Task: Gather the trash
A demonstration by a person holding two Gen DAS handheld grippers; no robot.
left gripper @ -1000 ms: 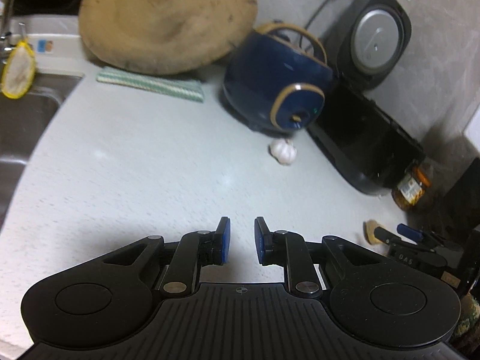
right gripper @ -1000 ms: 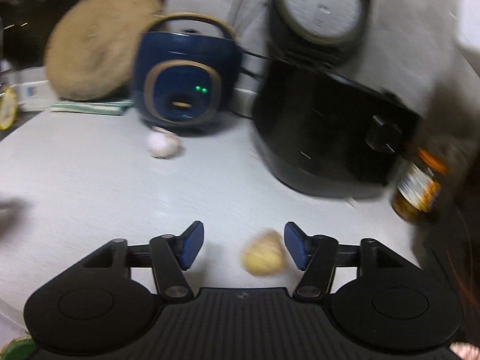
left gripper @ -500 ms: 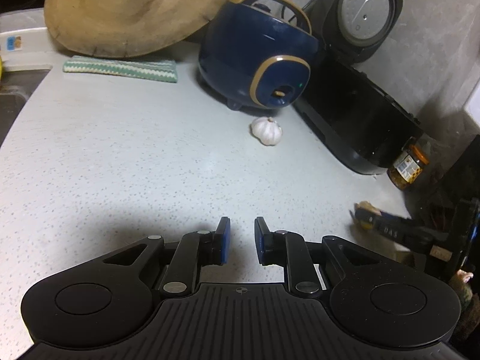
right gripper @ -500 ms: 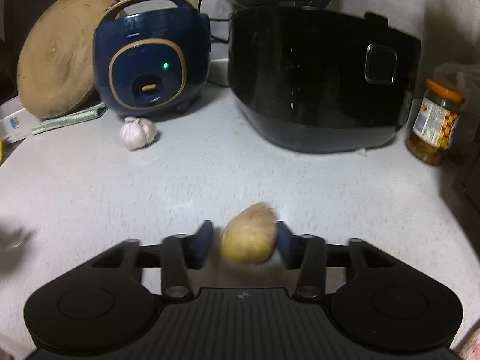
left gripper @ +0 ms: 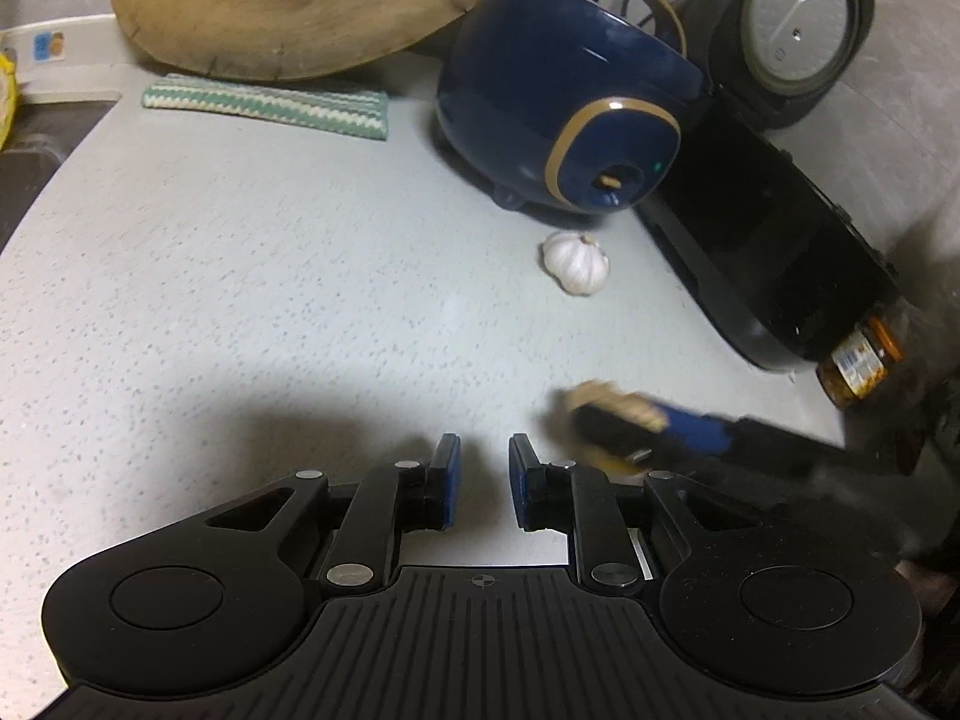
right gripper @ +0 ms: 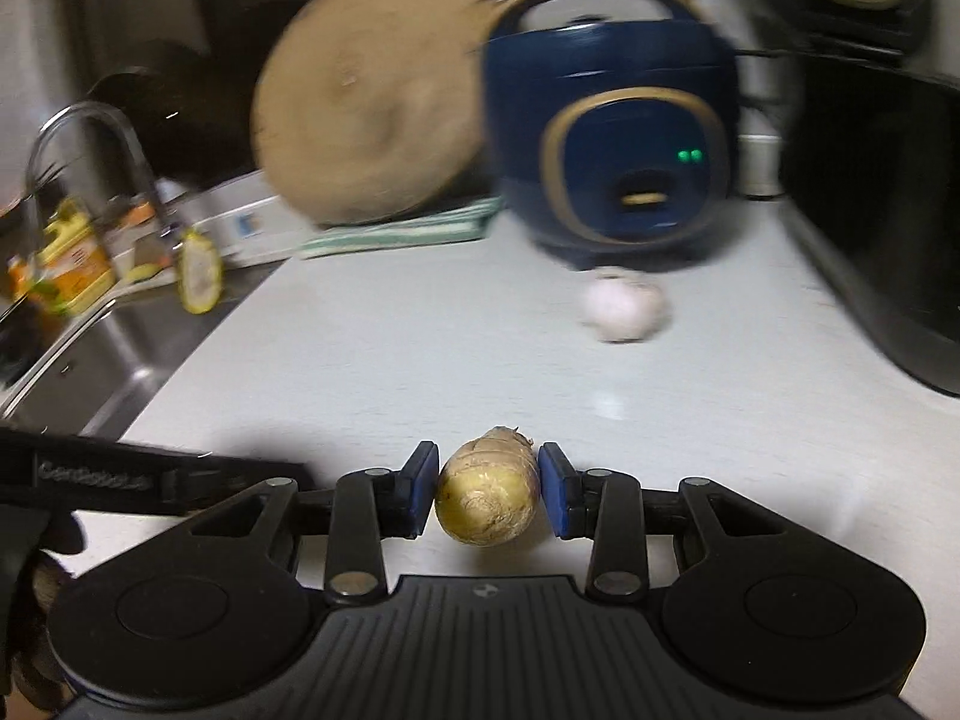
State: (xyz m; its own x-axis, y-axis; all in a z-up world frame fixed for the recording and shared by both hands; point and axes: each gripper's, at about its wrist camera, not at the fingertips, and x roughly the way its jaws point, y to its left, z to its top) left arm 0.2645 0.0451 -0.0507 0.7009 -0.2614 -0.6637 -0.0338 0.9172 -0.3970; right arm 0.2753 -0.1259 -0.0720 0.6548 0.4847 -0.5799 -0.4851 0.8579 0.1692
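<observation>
My right gripper (right gripper: 487, 457) is shut on a yellowish-brown knobbly lump (right gripper: 487, 501), its blue pads pressing both sides just above the pale speckled counter (right gripper: 420, 372). In the left wrist view the same lump (left gripper: 600, 399) shows blurred at the right, in that gripper's dark fingers. My left gripper (left gripper: 484, 450) hovers low over the counter, its jaws a little apart with nothing between them. A white garlic bulb (left gripper: 575, 264) lies ahead of both grippers, in front of the blue cooker; in the right wrist view the garlic bulb (right gripper: 624, 312) is blurred.
A dark blue rice cooker (left gripper: 576, 120) and a black appliance (left gripper: 780, 252) stand at the back right, with a jar (left gripper: 858, 369) beside them. A round wooden board (left gripper: 288, 0) leans behind a striped cloth (left gripper: 264, 105). A sink (right gripper: 90, 360) with a tap (right gripper: 90, 138) lies left.
My right gripper closed on the lump and swung left, bringing the sink into view. My left gripper moved forward and right over the counter, jaws unchanged.
</observation>
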